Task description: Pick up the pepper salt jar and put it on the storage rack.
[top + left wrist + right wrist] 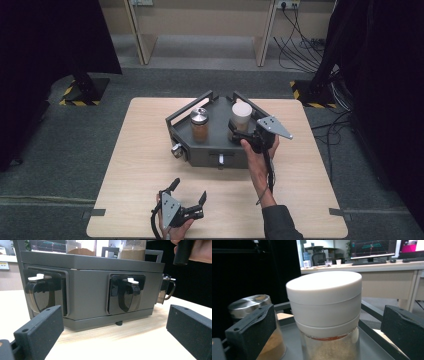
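Right gripper view had the white-lidded jar (325,315) dead centre between the jaws, upright, long axis vertical, both pads standing clear of its sides, so the right gripper (246,134) was released, not gripping. High view put that jar at the right rear of the dark grey rack (200,150), the right hand just at its near side; the left gripper (187,194) sat well back at the table's near edge, jaws spread and empty, so the right hand was far nearer. Jar looked like clear glass with a tall white stepped cap and pale tan powder inside. A steel-lidded jar (199,125) with brown contents stood to its left on the same rack top. My read: a straight squeeze would take it.
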Tool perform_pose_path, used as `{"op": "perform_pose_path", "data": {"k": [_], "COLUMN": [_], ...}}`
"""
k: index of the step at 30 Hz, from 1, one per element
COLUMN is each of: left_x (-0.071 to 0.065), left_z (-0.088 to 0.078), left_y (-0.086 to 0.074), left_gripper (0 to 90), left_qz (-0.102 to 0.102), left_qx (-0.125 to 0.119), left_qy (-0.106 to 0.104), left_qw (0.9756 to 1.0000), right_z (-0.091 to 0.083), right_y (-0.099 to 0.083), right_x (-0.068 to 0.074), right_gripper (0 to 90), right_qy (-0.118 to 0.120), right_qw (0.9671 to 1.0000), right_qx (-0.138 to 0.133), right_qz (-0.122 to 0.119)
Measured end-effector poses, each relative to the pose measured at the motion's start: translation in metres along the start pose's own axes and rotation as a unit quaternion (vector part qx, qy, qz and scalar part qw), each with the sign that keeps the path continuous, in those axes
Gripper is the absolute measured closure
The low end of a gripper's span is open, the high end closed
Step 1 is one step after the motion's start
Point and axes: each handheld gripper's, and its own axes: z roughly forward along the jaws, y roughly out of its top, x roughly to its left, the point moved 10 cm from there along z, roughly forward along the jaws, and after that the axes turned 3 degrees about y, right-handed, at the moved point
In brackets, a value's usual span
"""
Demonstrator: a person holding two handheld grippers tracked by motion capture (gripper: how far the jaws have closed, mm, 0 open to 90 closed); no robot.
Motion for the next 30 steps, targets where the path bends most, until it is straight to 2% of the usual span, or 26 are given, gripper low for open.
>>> {"op": "perform_pose_path", "data": {"k": [8,17,23,30], "left_x": [0.0,0.0,0.0,0.0], "left_z": [0.0,0.0,0.0,0.0], "left_y": [0.0,0.0,0.0,0.0], "left_gripper": [0.5,0.5,0.5,0.5], "left_qz": [0.001,0.001,0.001,0.001], "left_qx": [0.0,-0.001,-0.001,-0.002], "left_qy": [0.001,0.001,0.0,0.0], "left_qw": [1.0,1.0,1.0,1.0], "right_z": [-0.012,-0.026,-0.037,-0.051], "right_y": [0.003,-0.003,-0.008,-0.017], "right_x": [0.003,0.007,0.011,0.017], "right_gripper": [0.3,0.3,0.3,0.3], "right_qy": [0.005,0.015,0.023,0.025], "right_qw": [0.9999,0.9997,0.9994,0.999], "right_qx": [-0.011,-0.021,-0.026,-0.028], "right_qz": [-0.002,0.0,-0.007,-0.026]}}
